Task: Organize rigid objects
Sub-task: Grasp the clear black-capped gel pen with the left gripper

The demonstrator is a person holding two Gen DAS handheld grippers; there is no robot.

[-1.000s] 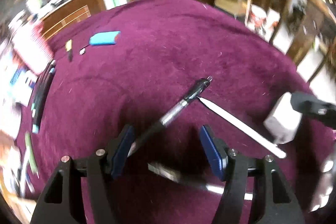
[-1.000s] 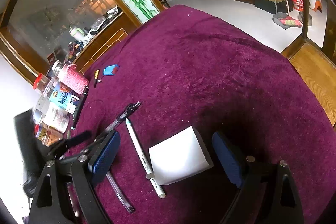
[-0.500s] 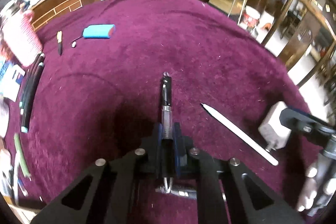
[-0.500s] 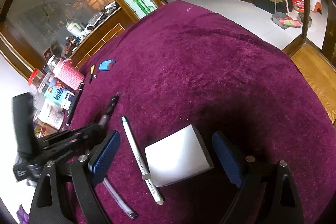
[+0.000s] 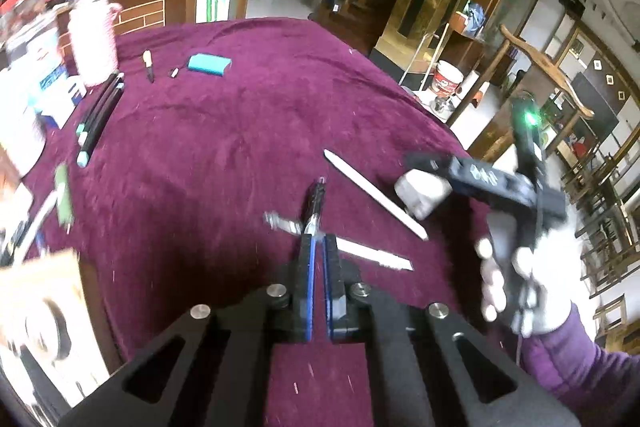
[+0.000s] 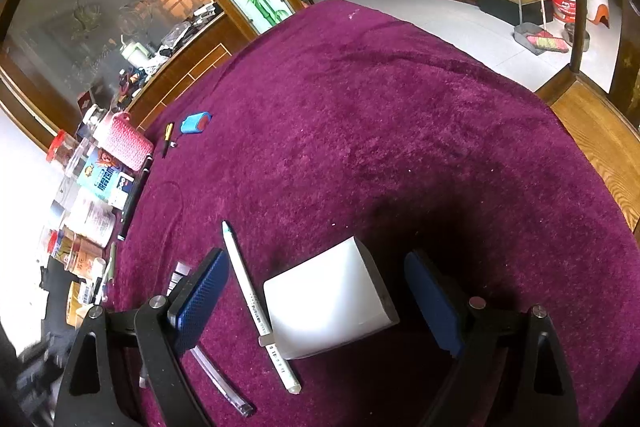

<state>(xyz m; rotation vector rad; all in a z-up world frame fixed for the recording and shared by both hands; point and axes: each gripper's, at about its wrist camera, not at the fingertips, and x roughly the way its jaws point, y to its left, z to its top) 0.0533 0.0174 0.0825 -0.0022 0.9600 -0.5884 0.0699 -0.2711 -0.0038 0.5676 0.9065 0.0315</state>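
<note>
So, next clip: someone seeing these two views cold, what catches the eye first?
Probably the left gripper, shut on a dark pen that juts forward above the purple tablecloth. Next, the right gripper, its jaws wide open around a white box, with a white pen lying just left of the box. Far back, a small blue case stands out against the cloth.

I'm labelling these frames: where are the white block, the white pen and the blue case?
white block [image 6: 328, 303], right wrist view, top face.
white pen [image 6: 252, 301], right wrist view, mid barrel.
blue case [image 5: 210, 63], left wrist view, top.
</note>
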